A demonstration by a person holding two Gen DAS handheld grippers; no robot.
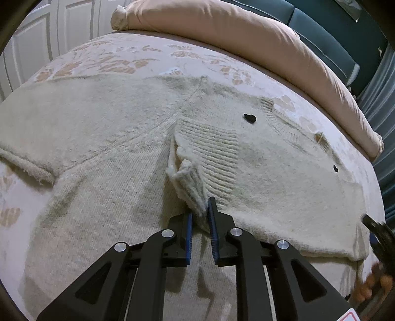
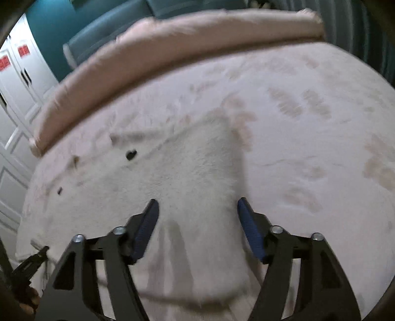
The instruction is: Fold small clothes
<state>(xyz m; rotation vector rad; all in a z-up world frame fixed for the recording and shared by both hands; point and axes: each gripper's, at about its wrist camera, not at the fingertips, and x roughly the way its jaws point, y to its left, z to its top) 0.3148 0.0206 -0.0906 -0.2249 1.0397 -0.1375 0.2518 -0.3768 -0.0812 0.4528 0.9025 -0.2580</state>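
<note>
A cream knitted sweater [image 1: 103, 138] with small black buttons [image 1: 249, 118] lies spread on the bed. In the left wrist view my left gripper [image 1: 200, 217] is shut on a ribbed cuff [image 1: 195, 182] of a sleeve folded over the sweater's middle. In the blurred right wrist view my right gripper [image 2: 197, 210] is open, its blue-padded fingers [image 2: 248, 222] either side of a white sleeve or side panel [image 2: 205, 168] of the sweater, above it. The right gripper also shows at the left wrist view's right edge [image 1: 377, 234].
The bed cover [image 1: 128, 56] is pale with a tan leaf pattern. A pink rolled duvet [image 1: 222, 32] lies along the far edge. Behind it is a teal headboard [image 1: 321, 22]. White cupboard doors [image 2: 17, 81] stand to the left.
</note>
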